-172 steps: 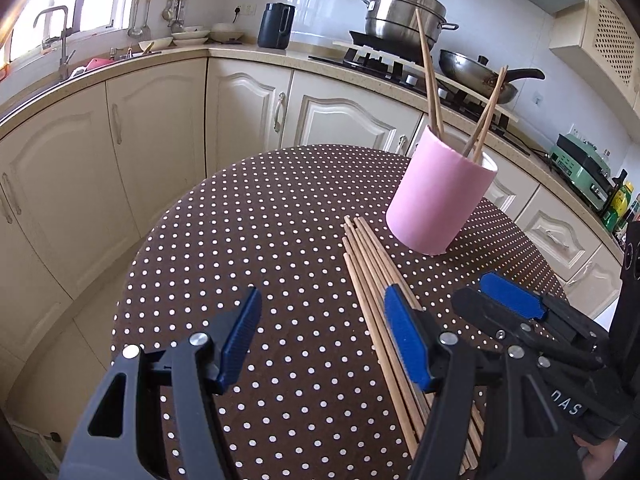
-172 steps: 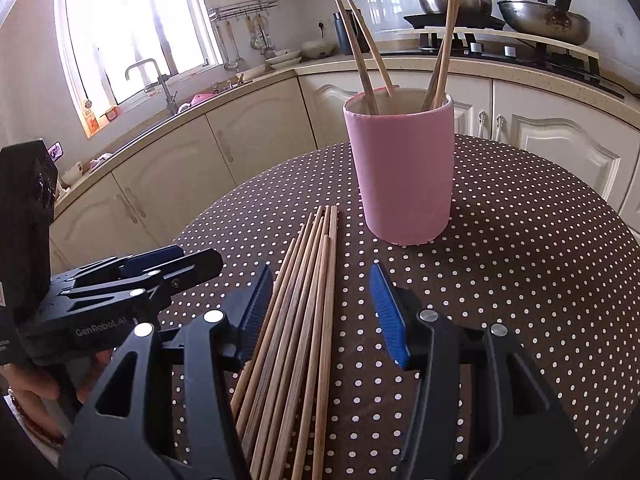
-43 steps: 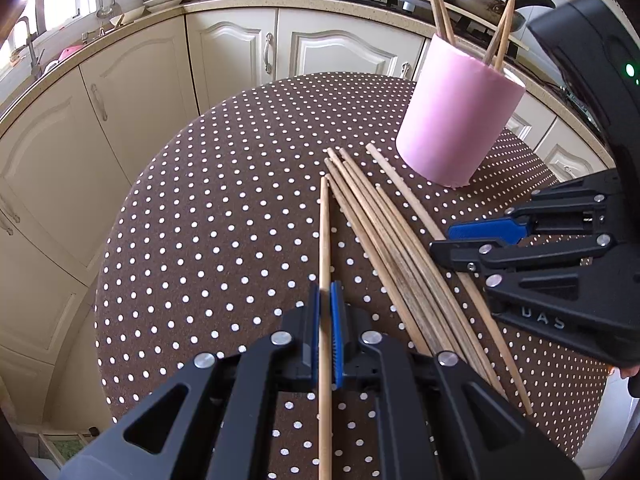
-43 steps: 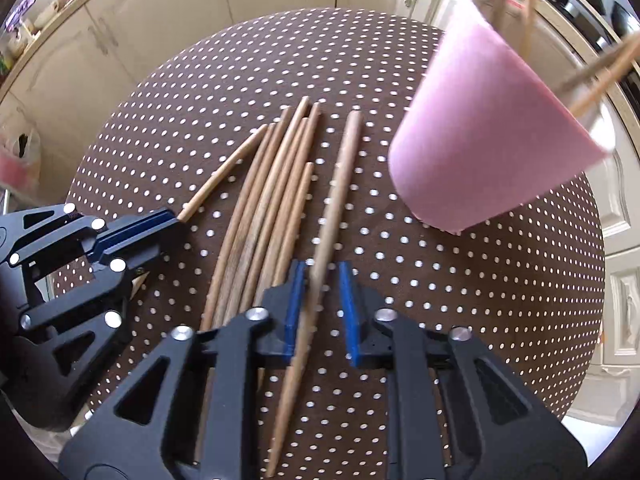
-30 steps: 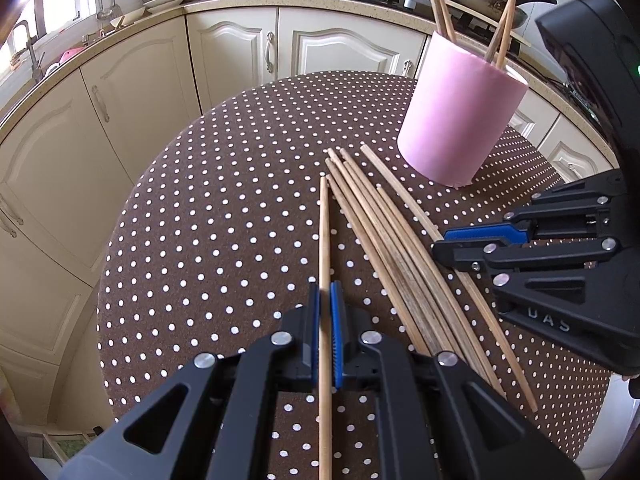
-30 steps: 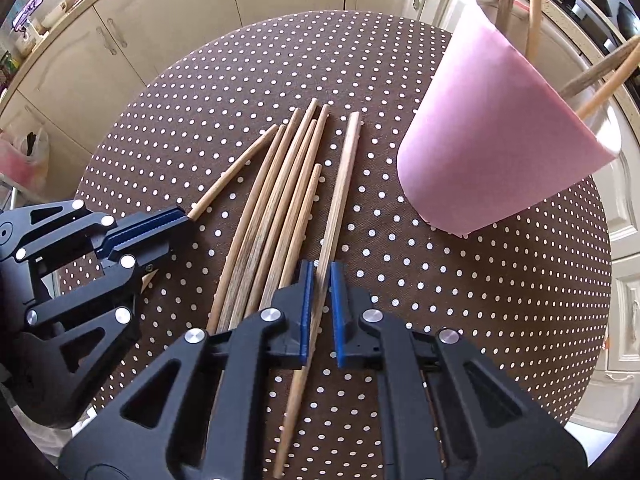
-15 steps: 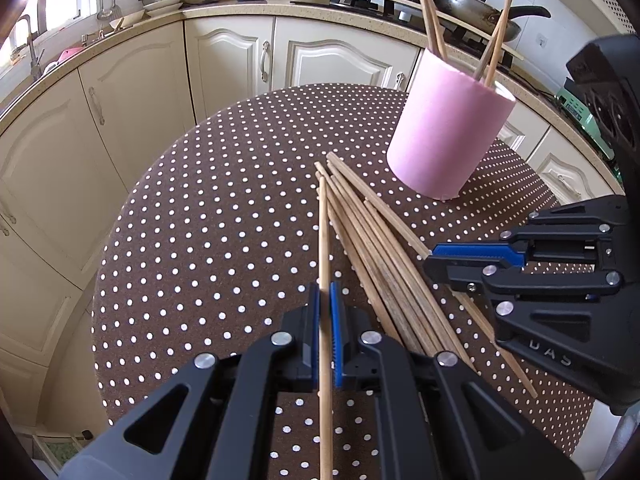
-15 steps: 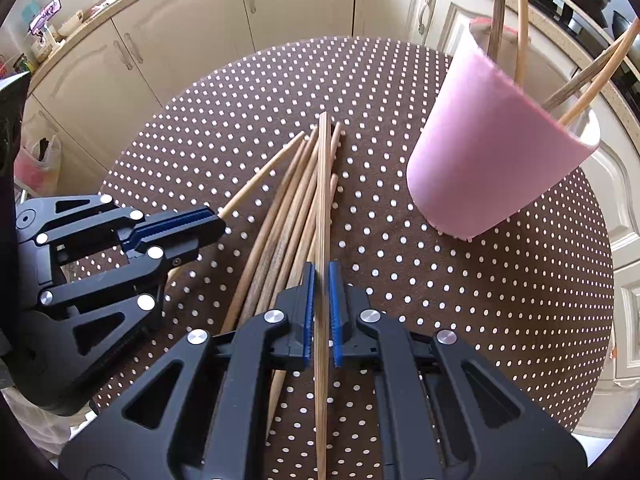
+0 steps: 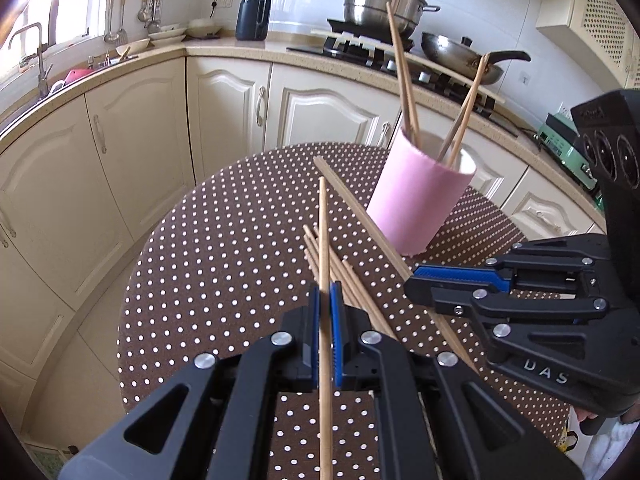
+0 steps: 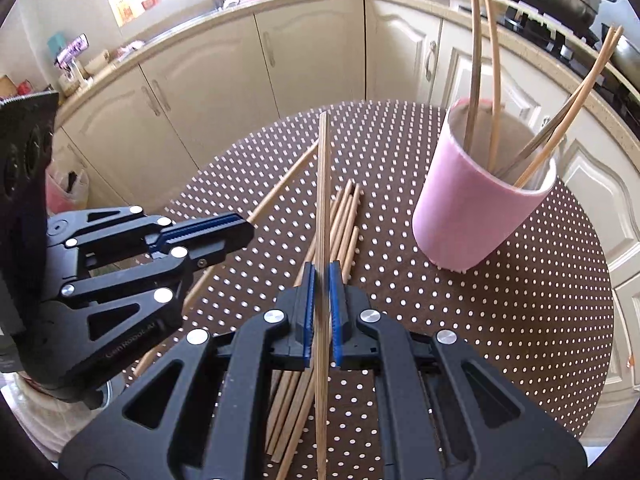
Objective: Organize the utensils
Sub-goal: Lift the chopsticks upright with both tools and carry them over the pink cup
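Both grippers now clear of the polka-dot tabletop, lifted: left gripper clenched on 1 wooden chopstick, right gripper on another. Next, probably, the pink cylindrical holder; loose pile remains on tabletop.

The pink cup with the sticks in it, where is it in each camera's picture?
Left wrist view: the pink cup stands right of centre, at the table's far side.
Right wrist view: the pink cup stands on the right, nearer, with its open top showing.
Shared landmark: the loose chopsticks lying on the dotted tablecloth beside it.
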The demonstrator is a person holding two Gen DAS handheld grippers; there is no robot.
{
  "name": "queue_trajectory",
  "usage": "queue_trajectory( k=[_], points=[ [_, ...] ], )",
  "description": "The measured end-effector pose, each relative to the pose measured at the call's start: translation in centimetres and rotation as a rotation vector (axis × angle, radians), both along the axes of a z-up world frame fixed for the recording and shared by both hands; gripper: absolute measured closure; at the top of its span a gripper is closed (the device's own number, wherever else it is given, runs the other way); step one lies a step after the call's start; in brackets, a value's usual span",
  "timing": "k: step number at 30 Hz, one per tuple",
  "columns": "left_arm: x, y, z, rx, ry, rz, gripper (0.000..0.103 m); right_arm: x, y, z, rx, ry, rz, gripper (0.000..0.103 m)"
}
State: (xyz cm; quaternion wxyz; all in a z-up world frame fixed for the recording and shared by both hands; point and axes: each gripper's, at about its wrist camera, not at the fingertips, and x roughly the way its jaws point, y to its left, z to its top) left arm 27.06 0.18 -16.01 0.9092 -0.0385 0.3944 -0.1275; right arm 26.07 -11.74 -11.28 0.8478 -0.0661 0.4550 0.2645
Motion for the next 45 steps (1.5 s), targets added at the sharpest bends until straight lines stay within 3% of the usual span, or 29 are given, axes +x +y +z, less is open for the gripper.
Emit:
queue_trajectory(
  k=[17, 21, 30, 45],
  points=[
    [-1.2, -2.4, 5.9, -0.086, -0.18, -0.079, 0.097, -2.6, -5.3, 5.3, 0.215, -0.165, -0.049, 0.095],
    [-0.8, -3.4, 7.8, -0.105, -0.238, -0.101, 0.097, -1.9, -4.6, 6.4, 0.269, -0.201, -0.074, 0.095],
    [0.4, -5.0, 11.4, -0.132, -0.356, -0.117, 0.097, -1.2, -7.3, 9.2, 0.368, -0.287, -0.119, 0.095],
    [5.1, -7.1, 13.3, -0.25, -0.465, -0.132, 0.097, 2.0, -12.8, 10.1, 0.482, -0.432, -0.281, 0.095]
  ],
)
